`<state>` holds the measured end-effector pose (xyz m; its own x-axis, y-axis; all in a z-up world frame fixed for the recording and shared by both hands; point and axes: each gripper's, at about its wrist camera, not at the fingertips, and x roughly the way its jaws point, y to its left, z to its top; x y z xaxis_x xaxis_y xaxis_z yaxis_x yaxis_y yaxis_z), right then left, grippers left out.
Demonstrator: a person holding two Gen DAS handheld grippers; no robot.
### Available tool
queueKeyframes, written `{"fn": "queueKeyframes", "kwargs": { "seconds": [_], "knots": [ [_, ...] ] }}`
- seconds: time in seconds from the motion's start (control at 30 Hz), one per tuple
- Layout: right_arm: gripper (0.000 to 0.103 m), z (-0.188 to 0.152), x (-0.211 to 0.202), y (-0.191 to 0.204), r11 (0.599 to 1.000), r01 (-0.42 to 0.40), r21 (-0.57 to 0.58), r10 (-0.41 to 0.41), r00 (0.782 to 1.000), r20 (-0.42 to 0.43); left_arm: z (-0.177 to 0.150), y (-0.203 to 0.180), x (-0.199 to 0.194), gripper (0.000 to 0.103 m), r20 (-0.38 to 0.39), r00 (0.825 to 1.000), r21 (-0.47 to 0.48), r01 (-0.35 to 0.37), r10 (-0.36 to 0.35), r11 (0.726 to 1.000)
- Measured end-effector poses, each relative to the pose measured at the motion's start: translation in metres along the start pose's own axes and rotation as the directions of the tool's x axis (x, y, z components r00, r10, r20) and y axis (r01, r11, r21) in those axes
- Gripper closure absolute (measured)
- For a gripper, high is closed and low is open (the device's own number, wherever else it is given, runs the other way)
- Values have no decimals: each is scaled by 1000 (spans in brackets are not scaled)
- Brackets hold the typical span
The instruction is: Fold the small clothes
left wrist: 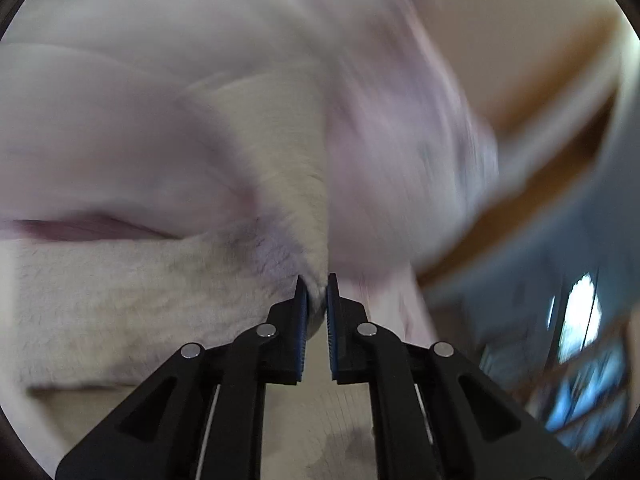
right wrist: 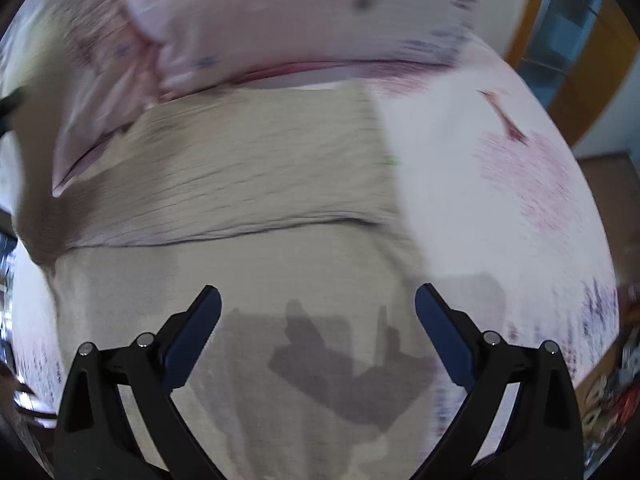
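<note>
In the left wrist view my left gripper [left wrist: 317, 286] is shut on a pinch of a small pale pink garment [left wrist: 168, 132] with a cream fleecy lining [left wrist: 120, 288]; the cloth is lifted and fills most of the blurred view. In the right wrist view my right gripper [right wrist: 317, 300] is open and empty, hovering above a beige ribbed cloth [right wrist: 240, 184] that lies flat. The pink garment [right wrist: 280, 32] hangs blurred at the top of that view, beyond the beige cloth.
A white bed sheet with a pink print [right wrist: 520, 184] lies to the right of the beige cloth. Wooden furniture and a window [right wrist: 580, 40] stand at the far right. The left wrist view shows a wooden edge [left wrist: 540, 184] and a bright window [left wrist: 580, 320].
</note>
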<state>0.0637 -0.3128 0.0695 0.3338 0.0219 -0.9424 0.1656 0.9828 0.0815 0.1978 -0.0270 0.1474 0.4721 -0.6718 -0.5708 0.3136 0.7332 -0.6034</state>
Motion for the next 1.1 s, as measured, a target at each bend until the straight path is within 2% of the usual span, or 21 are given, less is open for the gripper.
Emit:
{"fn": "queueKeyframes", "kwargs": {
  "seconds": [0.07, 0.1, 0.17, 0.23, 0.27, 0.3, 0.33, 0.37, 0.4, 0.43, 0.47, 0.57, 0.63, 0.67, 0.73, 0.77, 0.9, 0.97, 1.03, 1.07, 1.1],
  "knots": [
    [5, -2, -3, -21, 999, 30, 20, -30, 1000, 9, -20, -26, 56, 96, -163, 986, 25, -36, 40, 999],
    [6, -4, -6, -30, 999, 44, 26, -44, 999, 22, -27, -26, 62, 96, -192, 981, -2, -37, 36, 999],
    [6, -10, -19, -49, 996, 84, 42, -87, 993, 82, -40, -21, 49, 96, -176, 984, -20, -40, 36, 999],
    [5, -18, -37, -67, 994, 90, 67, -101, 980, 173, -59, -4, 12, 96, -134, 982, 0, -133, 132, 991],
    [2, -25, -48, -78, 995, 53, 83, -71, 970, 233, -72, 7, -9, 94, -125, 975, -7, -189, 186, 982],
    [2, -31, -57, -87, 996, 14, 93, -40, 959, 282, -83, 21, -30, 86, -123, 963, -25, -243, 238, 970],
    [2, -35, -63, -95, 995, -12, 99, -20, 949, 314, -93, 29, -43, 72, -124, 953, -39, -282, 275, 959],
    [2, -38, -64, -104, 996, -18, 91, -10, 955, 295, -106, 41, -63, 64, -129, 935, -57, -340, 330, 939],
    [2, -37, -57, -108, 998, -4, 64, -10, 974, 227, -119, 57, -83, 51, -147, 897, -76, -431, 417, 899],
    [2, -36, -51, -109, 999, -4, 41, -4, 984, 176, -135, 66, -100, 47, -165, 864, -89, -493, 475, 866],
    [2, -39, -39, -112, 999, -40, 4, 40, 995, 90, -157, 77, -120, 47, -197, 830, -109, -548, 522, 829],
    [7, -60, -20, -122, 986, -165, -27, 164, 986, -37, -203, 95, -150, 46, -283, 801, -169, -583, 527, 795],
    [26, -73, -8, -128, 975, -223, -4, 222, 969, -107, -223, 100, -156, 46, -323, 795, -198, -587, 513, 785],
    [31, -82, 0, -130, 962, -270, 33, 272, 951, -147, -236, 101, -157, 46, -346, 794, -210, -585, 501, 783],
    [50, -93, 18, -138, 935, -340, 102, 354, 912, -206, -246, 100, -149, 46, -369, 797, -223, -575, 478, 787],
    [54, -100, 23, -139, 923, -364, 127, 384, 895, -225, -254, 99, -146, 46, -379, 804, -235, -562, 457, 793],
    [54, -115, 14, -134, 909, -400, 117, 416, 886, -202, -263, 87, -139, 46, -374, 805, -204, -556, 461, 806],
    [55, -121, 14, -127, 888, -445, 116, 460, 857, -232, -268, 86, -141, 46, -374, 814, -216, -543, 445, 812],
    [56, -125, 11, -121, 875, -474, 94, 482, 844, -237, -271, 85, -141, 47, -377, 818, -226, -536, 434, 813],
    [60, -131, 13, -115, 856, -508, 98, 514, 816, -264, -273, 84, -141, 49, -381, 821, -234, -530, 424, 815],
    [70, -135, 16, -111, 838, -534, 112, 541, 788, -292, -271, 84, -136, 58, -385, 826, -243, -521, 412, 818]
  ]
}}
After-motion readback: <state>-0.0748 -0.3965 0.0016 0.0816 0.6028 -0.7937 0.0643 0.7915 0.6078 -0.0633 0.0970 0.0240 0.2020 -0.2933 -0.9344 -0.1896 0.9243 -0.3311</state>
